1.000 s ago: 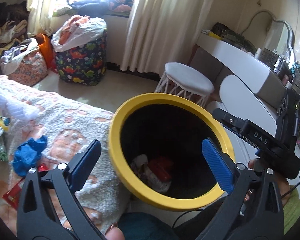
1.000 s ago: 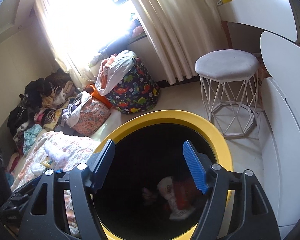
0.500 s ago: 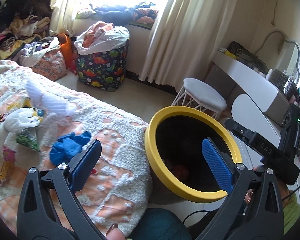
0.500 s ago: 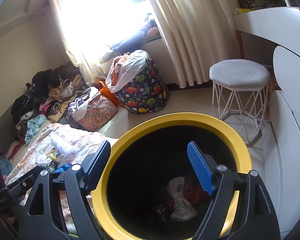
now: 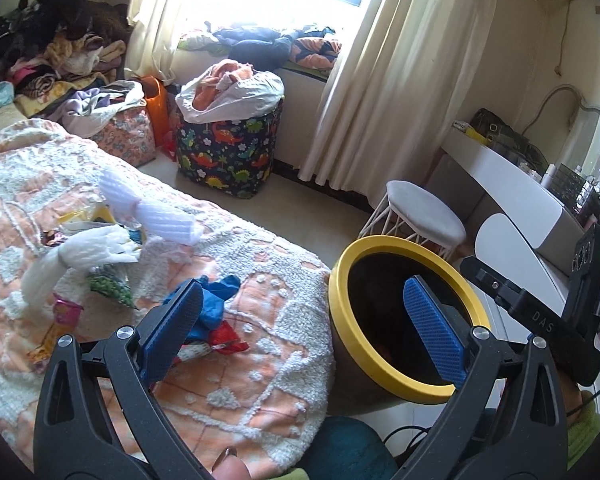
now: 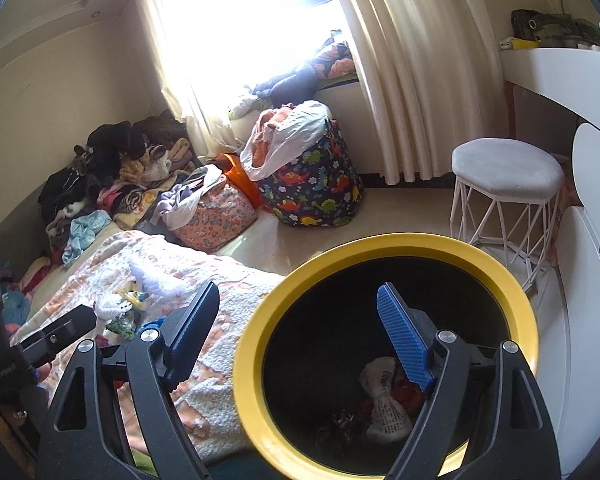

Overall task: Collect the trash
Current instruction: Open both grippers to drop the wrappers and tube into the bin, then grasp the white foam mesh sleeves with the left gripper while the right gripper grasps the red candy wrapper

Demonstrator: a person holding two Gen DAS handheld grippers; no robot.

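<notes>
A black bin with a yellow rim [image 5: 380, 364] stands on the floor against the bed's edge. My left gripper [image 5: 302, 330] hovers open and empty between the bed and the bin. On the bedspread [image 5: 260, 380] lie a blue glove [image 5: 216, 300], a red wrapper [image 5: 224, 338], a green packet [image 5: 108, 286] and white foam nets [image 5: 156, 216]. My right gripper [image 6: 298, 338] hangs over the bin rim [image 6: 252, 360], its jaws opening with nothing between them. A white wrapper [image 6: 384, 404] and red scraps lie at the bin's bottom.
A white wire-legged stool [image 6: 504, 172] stands beyond the bin, with a white dressing table [image 5: 512, 184] to its right. A dinosaur-print hamper [image 5: 228, 152], a floral bag [image 6: 216, 216] and a heap of clothes [image 6: 116, 172] line the window wall. Curtains [image 5: 388, 80] hang behind.
Both grippers have drawn back from the bin's mouth and swung left; the bed and its litter have come into the left view. The right jaws stand slightly wider.
</notes>
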